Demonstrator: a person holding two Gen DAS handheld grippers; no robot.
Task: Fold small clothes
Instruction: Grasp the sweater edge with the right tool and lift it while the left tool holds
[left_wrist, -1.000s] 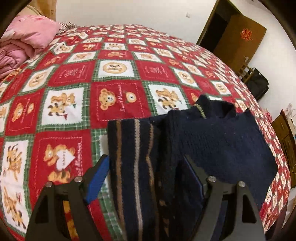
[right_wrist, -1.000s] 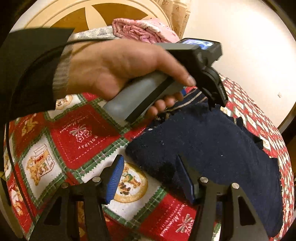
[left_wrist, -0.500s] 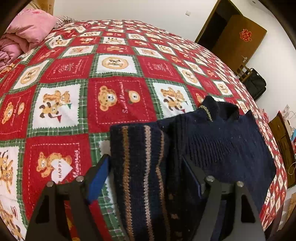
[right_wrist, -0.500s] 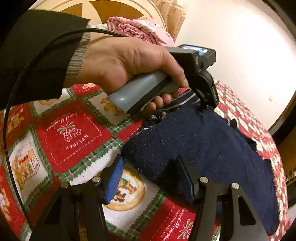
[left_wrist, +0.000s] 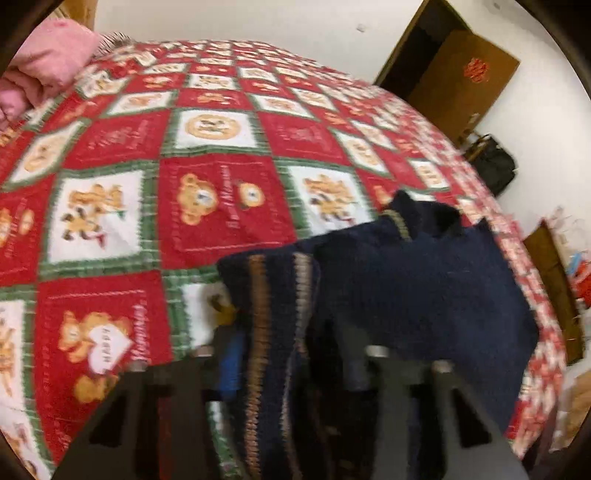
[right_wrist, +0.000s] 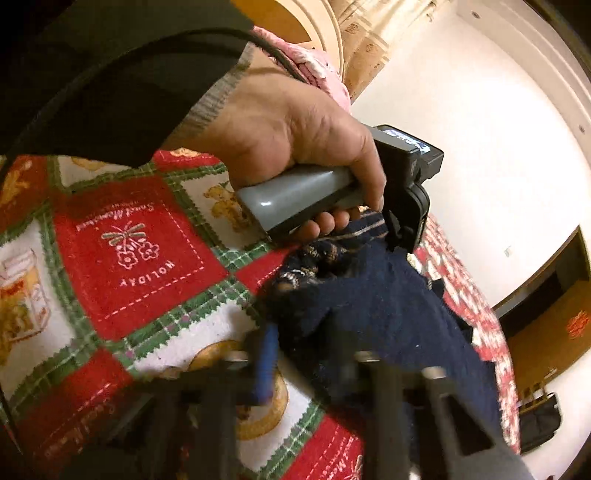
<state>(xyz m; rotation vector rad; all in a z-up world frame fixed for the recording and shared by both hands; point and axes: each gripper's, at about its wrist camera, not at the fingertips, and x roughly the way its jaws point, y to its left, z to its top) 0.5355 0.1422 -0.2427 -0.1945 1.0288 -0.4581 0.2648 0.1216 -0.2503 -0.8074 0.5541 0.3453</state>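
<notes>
Sweater (left_wrist: 424, 284), small navy knit, lay flat on red patchwork bedspread (left_wrist: 207, 206), striped band (left_wrist: 266, 317) along near edge. Judged soft, floppy, light, likely to sag between holds; near hem corners best grip. Left gripper (left_wrist: 291, 354) jaws just closing, pinched on striped band. Right gripper (right_wrist: 310, 354) jaws just closing, clamped on navy corner.

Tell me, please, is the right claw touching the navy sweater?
Touching: the right wrist view shows the right claw, just closing, pinching the navy sweater's edge.
</notes>
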